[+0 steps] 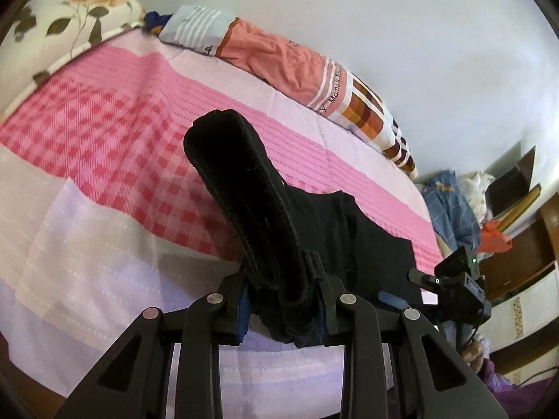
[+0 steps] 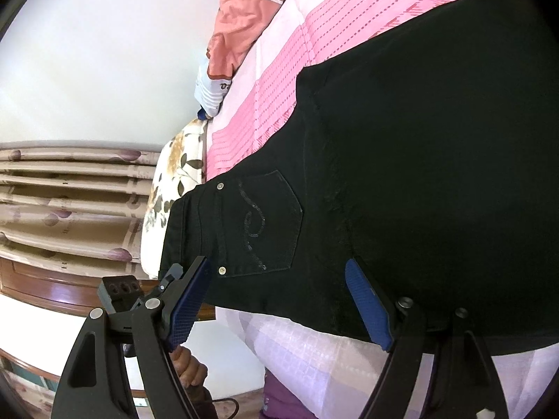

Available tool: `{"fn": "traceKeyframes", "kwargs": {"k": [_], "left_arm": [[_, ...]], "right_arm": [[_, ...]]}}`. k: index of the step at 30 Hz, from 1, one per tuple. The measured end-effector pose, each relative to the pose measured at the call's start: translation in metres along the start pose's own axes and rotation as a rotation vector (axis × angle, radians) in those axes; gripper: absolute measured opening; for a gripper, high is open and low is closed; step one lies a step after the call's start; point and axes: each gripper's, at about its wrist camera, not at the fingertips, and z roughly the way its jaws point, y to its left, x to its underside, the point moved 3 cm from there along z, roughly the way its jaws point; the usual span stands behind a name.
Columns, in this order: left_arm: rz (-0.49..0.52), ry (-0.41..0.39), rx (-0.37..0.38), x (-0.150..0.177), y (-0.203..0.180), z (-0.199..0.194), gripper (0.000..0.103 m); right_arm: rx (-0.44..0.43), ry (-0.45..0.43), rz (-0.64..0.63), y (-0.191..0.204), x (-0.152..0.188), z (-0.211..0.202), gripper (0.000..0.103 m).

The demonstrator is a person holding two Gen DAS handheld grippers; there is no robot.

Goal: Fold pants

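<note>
On a pink-and-white checked bedspread [image 1: 115, 146], black denim pants [image 2: 419, 157] lie near the bed's front edge, open room beyond. The left gripper [image 1: 284, 309] clamps a raised waistband fold, which may slip loose; the right gripper [image 2: 279, 310] hovers, jaws wide, empty.

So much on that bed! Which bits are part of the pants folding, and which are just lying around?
Part of the job:
- black pants, spread on the bed
- left tool, clamped on the pants' waistband
- right tool, open at the pants' edge

Just lying about:
- pink checked bedspread
- floral pillow
- rolled orange quilt
- clothes heap beside the bed
</note>
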Motion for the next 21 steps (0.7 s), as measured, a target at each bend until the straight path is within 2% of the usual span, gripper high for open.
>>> {"fn": "traceKeyframes", "kwargs": {"k": [8,21], "left_arm": [[0.091,-0.02,-0.059,0.0,-0.027,-0.002,0.029],[0.197,-0.033,-0.074,-0.003,-0.073,0.004,0.029]], "right_arm": [[-0.036,-0.014,0.015,-0.007,0.0,-0.007,0.077],[-0.081,-0.045,0.039,-0.017,0.0,-0.022,0.077]]}}
